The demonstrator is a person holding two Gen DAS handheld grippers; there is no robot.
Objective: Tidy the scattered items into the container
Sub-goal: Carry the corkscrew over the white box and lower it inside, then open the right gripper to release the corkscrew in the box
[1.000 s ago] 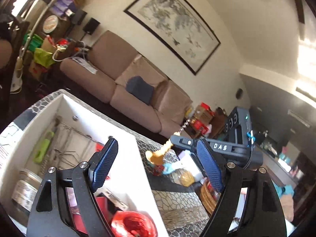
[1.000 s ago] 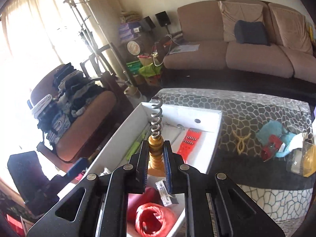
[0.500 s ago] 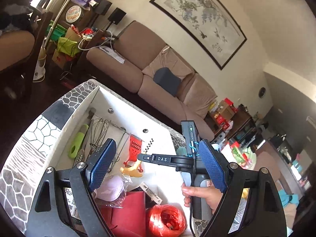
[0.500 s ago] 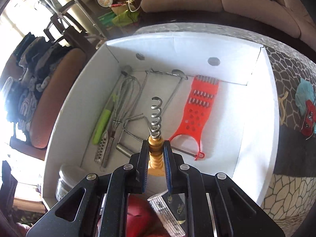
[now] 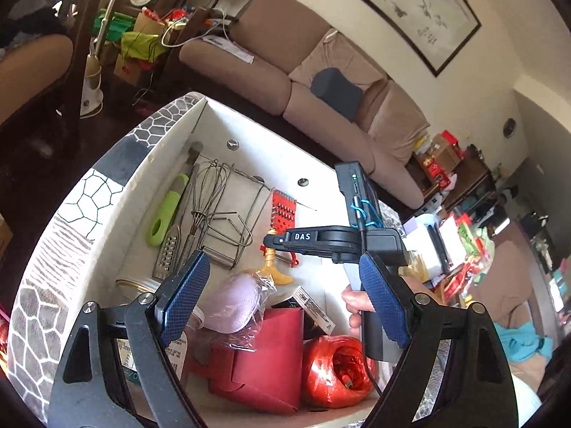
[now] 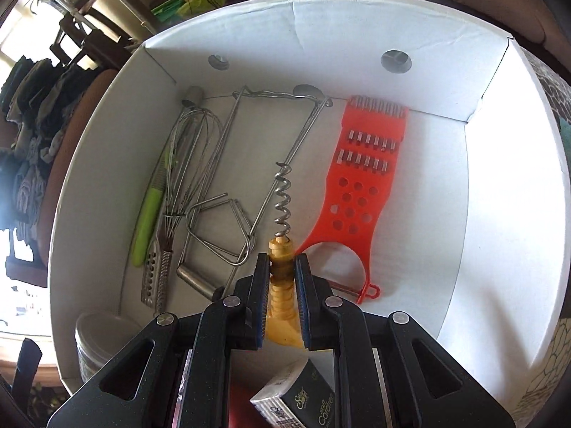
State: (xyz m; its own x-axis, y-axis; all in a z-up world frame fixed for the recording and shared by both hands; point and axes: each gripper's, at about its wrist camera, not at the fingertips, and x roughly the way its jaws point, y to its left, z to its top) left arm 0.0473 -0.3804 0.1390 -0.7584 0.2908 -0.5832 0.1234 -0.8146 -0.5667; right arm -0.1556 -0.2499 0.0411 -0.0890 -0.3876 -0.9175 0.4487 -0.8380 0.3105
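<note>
White box [image 6: 517, 214] seen from above, walls standing on all sides, right wall tall and close beside bare floor. Widest open room: right part of box floor, between orange grater [image 6: 364, 185] and right wall. Left part crowded: green-handled peeler [image 6: 148, 217], wire whisk [image 6: 185, 164], bent wire frame [image 6: 278, 132], all lying flat, overlapping in places. Glass jar [image 6: 103, 339] in near left corner. Right tool [image 6: 282, 274] pressed together, pinching corkscrew [image 6: 282, 249] by yellow handle, metal spiral pointing toward far wall, between wire frame and grater, low over box floor; touching floor or not, cannot tell. Dark carton [image 6: 303, 392] just under tool.

Left tool [image 5: 282, 296] spread wide, nothing between blue pads [image 5: 185, 296], hanging above near end of box [image 5: 249, 135]. Below: red paper bag [image 5: 264, 360], red twine ball [image 5: 339, 367], bagged lilac item [image 5: 235, 303]. Patterned desk [image 5: 96, 192] edge left of box. Sofa [image 5: 321, 107] beyond.
</note>
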